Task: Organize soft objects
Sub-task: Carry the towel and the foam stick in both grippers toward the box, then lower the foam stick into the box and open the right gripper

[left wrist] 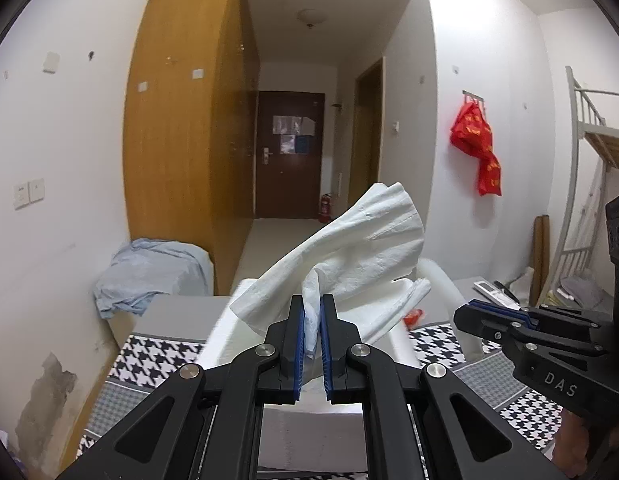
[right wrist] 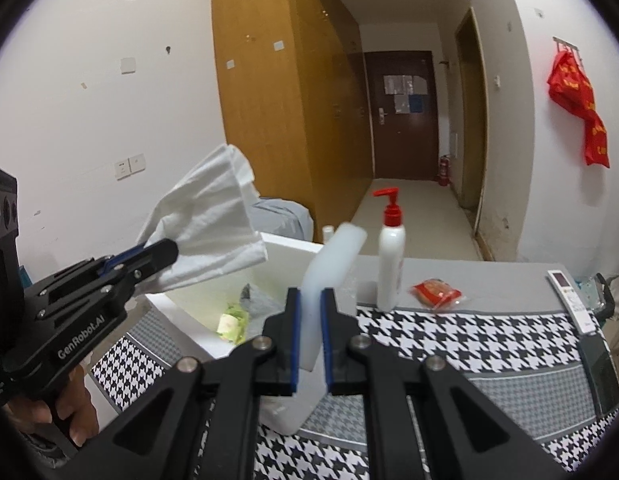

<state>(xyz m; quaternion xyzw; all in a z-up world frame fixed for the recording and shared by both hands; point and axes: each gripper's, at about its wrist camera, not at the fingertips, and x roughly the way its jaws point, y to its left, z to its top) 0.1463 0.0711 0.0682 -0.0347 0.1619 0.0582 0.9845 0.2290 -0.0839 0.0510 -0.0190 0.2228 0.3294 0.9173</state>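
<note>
Two hand-held grippers are up over the houndstooth-covered surface: the left hand-held gripper pinches one white tissue fanning up and away, the right hand-held gripper clamps one white foam strip standing upright (top bent away), above a white box holding crumpled scraps.

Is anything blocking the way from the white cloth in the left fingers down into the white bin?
Nothing visible does. The white cloth, clamped by the left gripper, hangs right above the white bin, whose top is open; only small items lie at its bottom.
</note>
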